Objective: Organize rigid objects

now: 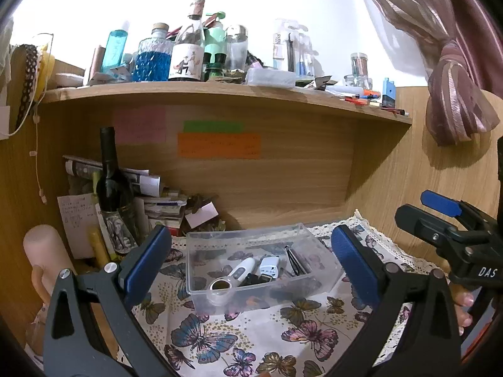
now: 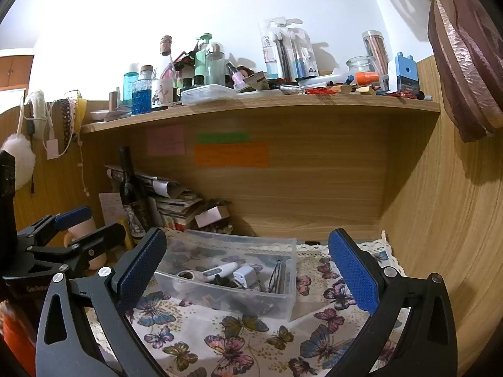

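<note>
While both pairs of tongs hang spread wide over the table, neither is pinching anything: the left tongs (image 1: 248, 260) frame the clear plastic box (image 1: 220, 245) between their blue pads, and the right tongs (image 2: 248, 267) do the same from the other side. The box sits on the butterfly cloth (image 1: 220, 339), close to the back panel under the shelf (image 1: 220, 95).

Inside the box it gets murky. A white pen-shaped gadget (image 1: 243, 268) lies tilted beside a small white block (image 1: 269, 267), with a round lens-like piece (image 1: 221, 286) at the near wall and a pair of dark tweezers (image 1: 295, 259) toward the right. Beneath them sit dark bits too jumbled to name through the cloudy plastic.

Left of the box, a dark wine bottle (image 1: 111, 185) stands upright in front of a heap of papers (image 1: 151, 194), and a pale cylinder (image 1: 45, 248) is partly cut off behind the left tongs' arm. Sticky notes, pink (image 1: 140, 125), green (image 1: 213, 126) and orange (image 1: 219, 145), are stuck on the back panel, their writing unreadable. The shelf above is crowded with bottles and jars, among them a blue one (image 1: 151, 59), all overlapping. A knotted curtain (image 1: 456, 100) hangs at the right.
</note>
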### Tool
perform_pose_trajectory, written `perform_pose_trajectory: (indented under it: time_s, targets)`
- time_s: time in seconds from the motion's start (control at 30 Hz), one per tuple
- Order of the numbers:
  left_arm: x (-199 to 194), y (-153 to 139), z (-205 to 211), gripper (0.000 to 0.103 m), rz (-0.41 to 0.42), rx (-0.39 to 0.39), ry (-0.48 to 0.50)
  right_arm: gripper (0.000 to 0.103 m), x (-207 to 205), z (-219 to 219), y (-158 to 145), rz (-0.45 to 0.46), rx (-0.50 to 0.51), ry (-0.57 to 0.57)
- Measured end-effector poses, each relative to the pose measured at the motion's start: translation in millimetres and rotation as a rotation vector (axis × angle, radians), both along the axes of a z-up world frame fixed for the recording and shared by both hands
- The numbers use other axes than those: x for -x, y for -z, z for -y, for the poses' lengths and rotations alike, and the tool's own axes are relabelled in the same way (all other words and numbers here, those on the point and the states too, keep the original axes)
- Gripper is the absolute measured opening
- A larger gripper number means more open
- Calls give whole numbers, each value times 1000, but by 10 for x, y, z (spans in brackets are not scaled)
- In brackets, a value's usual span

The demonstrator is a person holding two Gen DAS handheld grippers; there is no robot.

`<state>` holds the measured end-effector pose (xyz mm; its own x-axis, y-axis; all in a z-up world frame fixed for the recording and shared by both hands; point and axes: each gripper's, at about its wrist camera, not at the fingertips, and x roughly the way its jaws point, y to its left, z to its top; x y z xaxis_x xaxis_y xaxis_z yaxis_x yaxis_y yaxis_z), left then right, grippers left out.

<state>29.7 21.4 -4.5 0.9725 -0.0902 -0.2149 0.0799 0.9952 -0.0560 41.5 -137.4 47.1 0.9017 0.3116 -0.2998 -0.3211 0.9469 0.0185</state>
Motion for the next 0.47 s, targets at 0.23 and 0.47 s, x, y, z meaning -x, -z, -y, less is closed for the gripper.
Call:
perform_pose_trajectory:
  time_s: [0.23,0.47]
  targets:
    - [4,7,61,103,-8,-20,9,103,-16,-14,8,-4,1,-3]
    - [-8,12,39,103,-12,-4,8,103,-26,-17,19,-6,-1,-4]
